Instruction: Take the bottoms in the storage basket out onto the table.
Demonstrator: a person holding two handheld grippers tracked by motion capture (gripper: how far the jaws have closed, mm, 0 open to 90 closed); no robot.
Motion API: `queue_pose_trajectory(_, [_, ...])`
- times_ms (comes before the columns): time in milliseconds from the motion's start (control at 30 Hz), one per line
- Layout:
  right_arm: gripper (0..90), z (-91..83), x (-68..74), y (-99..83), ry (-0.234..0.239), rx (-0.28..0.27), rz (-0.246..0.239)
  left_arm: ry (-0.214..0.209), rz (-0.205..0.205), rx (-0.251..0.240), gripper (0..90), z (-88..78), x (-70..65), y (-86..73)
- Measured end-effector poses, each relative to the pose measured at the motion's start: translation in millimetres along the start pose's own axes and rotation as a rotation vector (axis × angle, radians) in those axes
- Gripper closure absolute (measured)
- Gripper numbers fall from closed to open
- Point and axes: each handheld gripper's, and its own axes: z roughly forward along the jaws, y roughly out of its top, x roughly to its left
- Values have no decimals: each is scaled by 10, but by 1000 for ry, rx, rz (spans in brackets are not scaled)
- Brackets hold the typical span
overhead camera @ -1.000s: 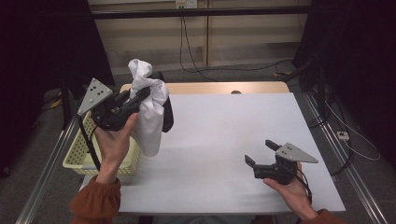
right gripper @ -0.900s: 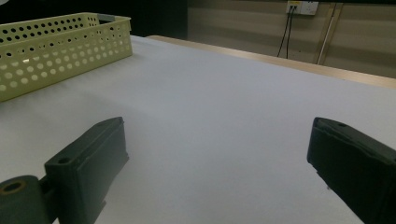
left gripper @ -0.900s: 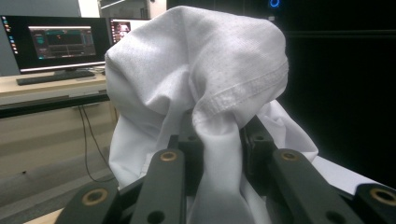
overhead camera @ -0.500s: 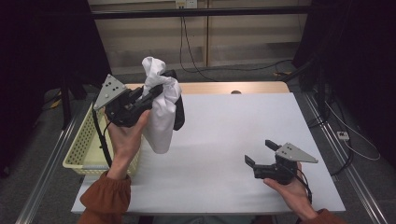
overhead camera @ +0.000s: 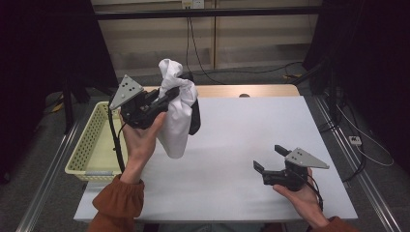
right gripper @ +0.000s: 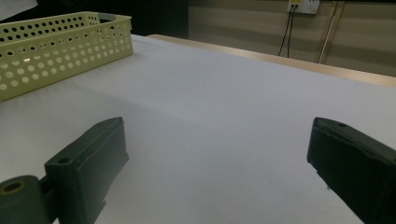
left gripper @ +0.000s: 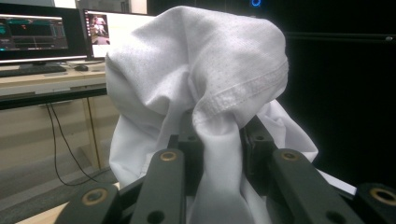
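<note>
- Presently the cloth (overhead camera: 176, 116) (white, bunched) hangs in the air over the table's left part, just right of the basket (overhead camera: 92, 145); its lower end hangs clear of the table (overhead camera: 232, 145).
- Left gripper (overhead camera: 167, 96): jaws clamped on the cloth's upper fold, with the hemmed edge (left gripper: 243, 93) draped over the jaw tips in the left gripper view.
- Something dark (overhead camera: 195, 116) hangs behind the cloth; what it is cannot be told.
- Right gripper (overhead camera: 270, 158): jaws wide apart, nothing between them, held low over the table's near right part, well apart from the cloth.
- Basket: yellow, perforated, at the table's left edge.
</note>
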Motion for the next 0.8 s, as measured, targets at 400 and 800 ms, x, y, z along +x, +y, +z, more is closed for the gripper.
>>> queue_pose_trajectory(400, [49,-1,-4,-2,-4,1,0,-27,-10,11,743,177,1,12])
queue_pose_trajectory(800, [49,2,6,-2,1,2,-1,-35,-10,52,743,276,-49,-204])
